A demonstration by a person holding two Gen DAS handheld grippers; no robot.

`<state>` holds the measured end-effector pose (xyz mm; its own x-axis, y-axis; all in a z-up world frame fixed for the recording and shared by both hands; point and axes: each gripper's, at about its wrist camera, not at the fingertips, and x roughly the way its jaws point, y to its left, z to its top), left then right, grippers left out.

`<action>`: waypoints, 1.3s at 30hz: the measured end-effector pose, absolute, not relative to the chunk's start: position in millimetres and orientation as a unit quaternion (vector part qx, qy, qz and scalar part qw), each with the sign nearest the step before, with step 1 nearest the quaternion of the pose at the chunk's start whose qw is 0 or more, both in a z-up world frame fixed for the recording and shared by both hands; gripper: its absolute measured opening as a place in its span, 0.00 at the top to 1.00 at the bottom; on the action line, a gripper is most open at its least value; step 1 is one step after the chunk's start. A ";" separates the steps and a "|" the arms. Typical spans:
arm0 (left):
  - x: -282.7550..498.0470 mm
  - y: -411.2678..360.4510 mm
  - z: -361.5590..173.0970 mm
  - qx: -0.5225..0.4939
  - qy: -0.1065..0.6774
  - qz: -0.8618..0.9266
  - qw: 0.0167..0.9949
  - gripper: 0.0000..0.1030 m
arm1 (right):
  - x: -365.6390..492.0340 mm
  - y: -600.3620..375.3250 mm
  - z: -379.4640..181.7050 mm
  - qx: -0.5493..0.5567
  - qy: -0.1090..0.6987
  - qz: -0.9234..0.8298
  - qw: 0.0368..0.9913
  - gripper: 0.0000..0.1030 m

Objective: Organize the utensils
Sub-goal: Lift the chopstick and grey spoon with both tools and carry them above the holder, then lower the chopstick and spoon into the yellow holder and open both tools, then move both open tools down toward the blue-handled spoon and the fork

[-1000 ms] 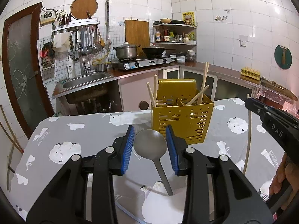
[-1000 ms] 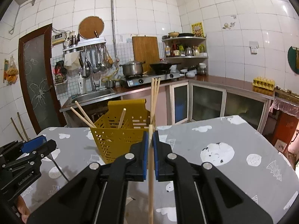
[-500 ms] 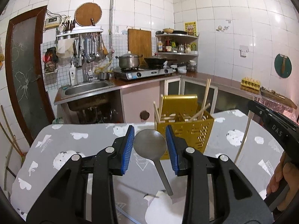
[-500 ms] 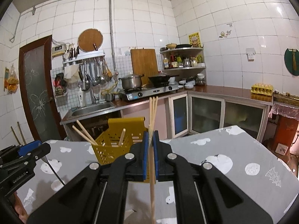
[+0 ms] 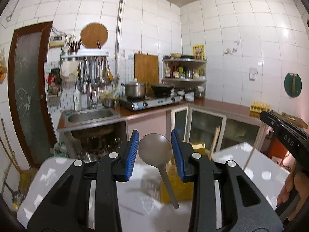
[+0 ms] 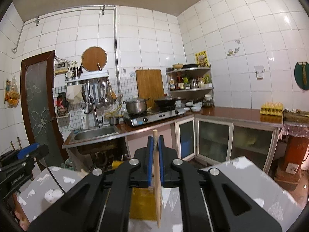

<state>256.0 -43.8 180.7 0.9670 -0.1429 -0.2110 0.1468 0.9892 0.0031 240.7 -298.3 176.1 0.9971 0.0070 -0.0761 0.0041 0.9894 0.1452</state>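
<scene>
On the left, a grey spoon [image 5: 155, 149] is being held by its round bowl between the blue pads of the left gripper [image 5: 155, 150]. The jaws are clenched on the bowl, and the handle is hanging down over the tabletop [image 5: 58, 172].

Just behind and below the spoon, a yellow basket [image 5: 178, 190] is standing on the tabletop. A few chopsticks [image 5: 214, 142] are already sticking up out of it, so part of the tidying is judged to be done.

On the right, a pair of chopsticks [image 6: 156, 177] is being gripped upright by the right gripper [image 6: 155, 145]. The jaws are squeezed tight on the sticks, with the tops poking out above the pads.

The spoon and these sticks are not yet in the basket, so they are judged to be what is left. Whether more things are lying on the tabletop cannot be told, because much of it is being hidden by the grippers.

Farther back, a sink [image 5: 89, 115], a pot [image 5: 134, 89] on a stove [image 5: 150, 102], a wooden board [image 6: 150, 86] and a shelf [image 6: 190, 79] of bottles are being seen. A tray of eggs [image 6: 272, 108] is sitting far right. None of these are in the way. The two grippers are close together, so bumping is judged possible over the basket.
</scene>
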 end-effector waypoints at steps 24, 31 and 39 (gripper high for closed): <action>388.7 -79.9 117.5 0.011 0.144 -0.068 0.987 0.67 | 368.7 -295.3 144.5 0.092 0.092 0.028 0.991 0.94; 392.2 -69.2 104.9 -0.009 0.186 -0.069 0.980 0.57 | 376.6 -303.2 113.8 0.086 0.155 0.025 0.984 0.93; 335.2 -47.0 152.8 -0.020 0.148 -0.065 0.987 0.08 | 329.3 -321.9 137.8 0.086 0.153 -0.019 0.984 0.43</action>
<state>335.2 -47.1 152.8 0.9477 -0.1344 -0.2896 0.1227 0.9907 -0.0581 329.3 -321.9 137.8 0.9524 -0.0109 -0.3045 0.0634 0.9846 0.1631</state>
